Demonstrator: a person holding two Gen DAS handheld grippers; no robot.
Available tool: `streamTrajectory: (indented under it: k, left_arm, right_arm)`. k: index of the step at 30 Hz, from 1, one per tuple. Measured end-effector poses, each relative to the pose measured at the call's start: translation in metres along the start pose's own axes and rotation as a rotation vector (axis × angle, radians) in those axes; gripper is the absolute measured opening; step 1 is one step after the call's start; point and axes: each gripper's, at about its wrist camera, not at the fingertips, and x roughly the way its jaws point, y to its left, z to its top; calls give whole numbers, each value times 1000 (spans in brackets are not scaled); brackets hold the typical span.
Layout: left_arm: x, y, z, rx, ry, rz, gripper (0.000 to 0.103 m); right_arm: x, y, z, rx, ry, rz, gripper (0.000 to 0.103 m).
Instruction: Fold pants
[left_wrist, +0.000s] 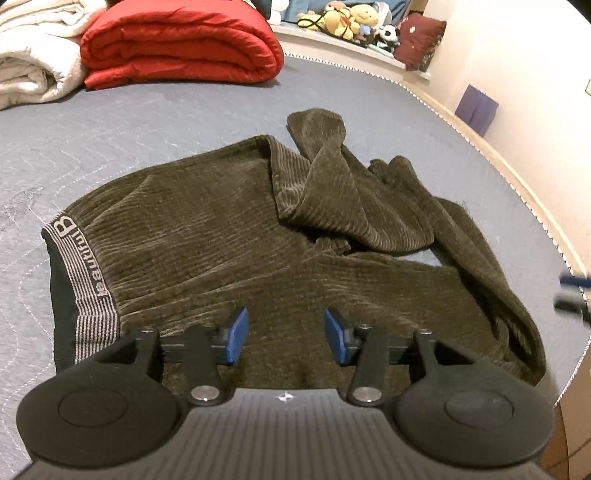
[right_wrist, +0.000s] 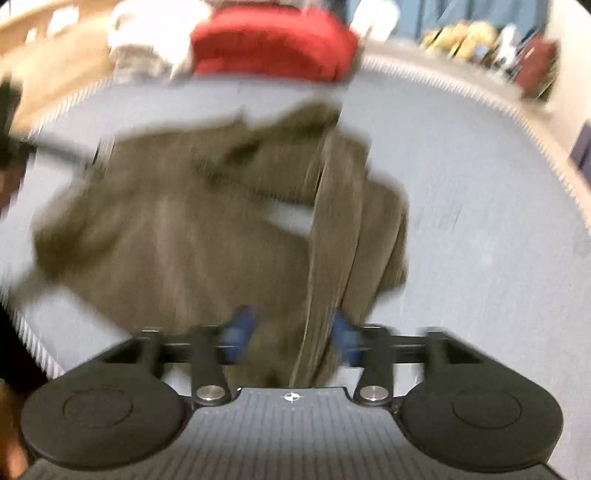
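Note:
Olive-brown corduroy pants (left_wrist: 207, 236) lie rumpled on a grey-blue bed cover (left_wrist: 110, 136). Their striped waistband (left_wrist: 86, 280) is at the left, and the legs are bunched and crossed toward the right. My left gripper (left_wrist: 288, 332) hovers open over the seat of the pants, its blue pads (left_wrist: 236, 332) well apart with nothing pinched. The right wrist view is blurred. In it a long strip of pant leg (right_wrist: 332, 229) runs up between the fingers of my right gripper (right_wrist: 291, 332). Those pads (right_wrist: 240, 328) stand wide and do not press on the strip.
A folded red duvet (left_wrist: 177, 48) and a white blanket (left_wrist: 29, 59) lie at the far side of the bed. Plush toys (left_wrist: 347, 18) and a dark red cushion (left_wrist: 421, 40) sit on a ledge behind. The bed's trimmed edge (left_wrist: 517, 177) curves along the right by the wall.

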Motion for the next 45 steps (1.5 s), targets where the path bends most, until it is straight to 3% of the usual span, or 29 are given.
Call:
streamTrajectory:
  k: [5,12,14,18,19,22,25,28,30,32,34,36,37,38,41,43,45]
  left_arm:
    - [7,7,-1,-5,15,21,51]
    - [15,17,0,-21,31,48,52]
    - [17,19,1,-23,33,50,53]
    - [21,19,5,-22,38,43,53]
    - [22,19,6,-23,39,42,53]
    - [24,17,8,-27,44,29,53]
    - [22,13,9,-24,47,8,53]
    - [18,9,8,-23,49,-11,53]
    - [16,6,7,-20,53,-19,54]
    - [16,3,6,-14,58,-24,54]
    - [17,1,5,-13,65,-29,54]
    - [19,-1,4,-14,73,-32,55]
    - [19,-3,4,-15,75,-33,56]
    - [20,-4,3,-15,76,-35,57]
    - [21,-10,2,-3,77,-37,60]
    - [22,-12,1,5,78,-36,60]
    - [23,-12,1,9,80,-29,61]
  right_arm:
    - [57,27,29,-40,-50,-115,66]
    - [166,57,46,-237,81,-342,63]
    - [188,54,48,-252,122,-354,61]
    - [205,41,48,-234,160,-342,18]
    - [201,35,50,-204,144,-334,12]
    - [167,12,61,-80,47,-383,11]
    - [107,-28,64,94,-80,-418,10]
    - [47,-71,45,234,-140,-556,10]
    - [19,-106,17,388,-91,-641,10]
    - [5,-140,-22,571,15,-705,10]
    - [7,-167,-72,750,158,-712,10]
    - [26,-180,-117,803,342,-707,10]
    - [32,-182,-129,792,384,-723,12]
    - [32,-184,-138,801,364,-723,12]
    - [11,-201,-150,954,227,-662,25]
    - [-2,-212,-156,1037,119,-635,54]
    - [-4,-221,-160,1094,46,-635,59]
